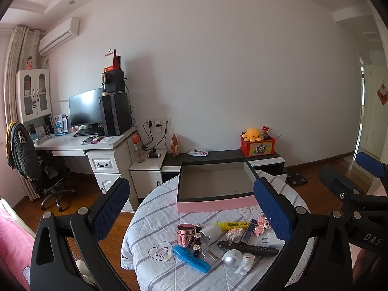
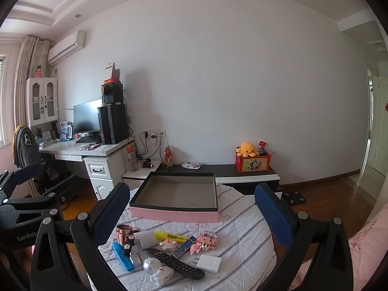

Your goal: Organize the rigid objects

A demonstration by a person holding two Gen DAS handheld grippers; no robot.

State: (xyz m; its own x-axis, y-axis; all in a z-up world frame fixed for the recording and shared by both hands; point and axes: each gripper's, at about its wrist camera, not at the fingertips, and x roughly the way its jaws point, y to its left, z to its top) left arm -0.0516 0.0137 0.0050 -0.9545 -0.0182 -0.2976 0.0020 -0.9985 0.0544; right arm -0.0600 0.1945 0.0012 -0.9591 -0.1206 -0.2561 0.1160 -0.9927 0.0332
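Left gripper, seen through its own wrist camera, stands with jaws fully spread and nothing between the blue pads; it hangs above the near edge of the round quilt-covered table. An empty pink-sided box sits on the far half of the table. Near it lies the clutter to be sorted: rose-gold jar, blue highlighter, yellow highlighter, black remote control, astronaut figurine and pink brick model. All lie apart from the pads.

Right gripper, in its wrist view, is likewise spread wide and empty. The same box lies ahead, with the remote control, a white power adapter and the yellow highlighter in front of it.

Recommended procedure, judged from this layout: no item is yet in the box, so the step is the first pick. Select an outlying item, such as the adapter or the astronaut, to avoid disturbing neighbours. Align the pads across the item's narrow dimension, descend until they straddle it, then close. The jar and round-headed figurine may roll; grip them across the body. Lower each item into the box before release.
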